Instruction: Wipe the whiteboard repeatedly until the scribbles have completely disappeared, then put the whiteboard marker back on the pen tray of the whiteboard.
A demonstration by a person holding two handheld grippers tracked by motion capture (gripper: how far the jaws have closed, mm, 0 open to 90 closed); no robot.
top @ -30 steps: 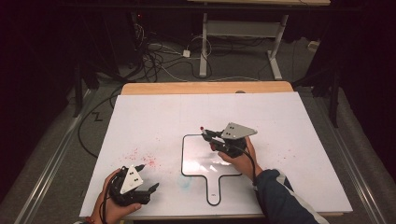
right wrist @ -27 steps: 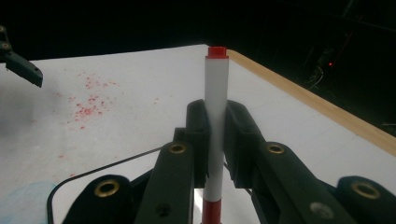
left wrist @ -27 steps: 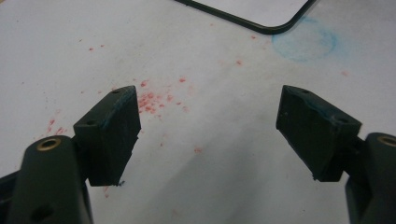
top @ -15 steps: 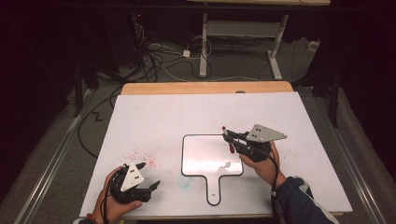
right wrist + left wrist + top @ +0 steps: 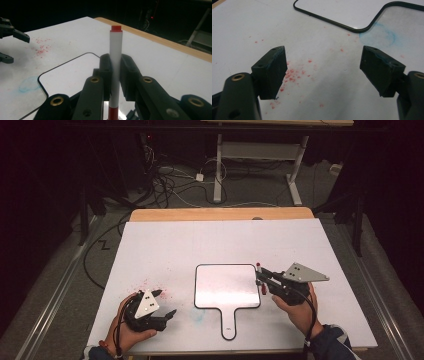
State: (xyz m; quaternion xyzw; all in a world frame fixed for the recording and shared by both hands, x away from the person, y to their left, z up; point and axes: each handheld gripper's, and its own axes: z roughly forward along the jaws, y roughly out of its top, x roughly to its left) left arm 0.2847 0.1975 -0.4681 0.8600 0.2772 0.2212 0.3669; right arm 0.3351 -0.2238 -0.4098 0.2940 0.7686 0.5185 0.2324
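A small whiteboard with a black rim and a handle lies flat in the middle of the white table; its corner and edge show in both gripper views. My right gripper hovers just past the board's right edge, shut on a white marker with red ends. In the right gripper view the marker stands upright between the pads. My left gripper rests at the table's front left, open with nothing between its fingers, over red specks.
A faint blue smudge marks the table beside the board's handle. A wooden strip runs along the table's far edge. Beyond it on the dark floor lie cables and a desk frame.
My right gripper has carried the marker rightward, from over the board's upper part to just off its right edge. The left gripper has stayed in place.
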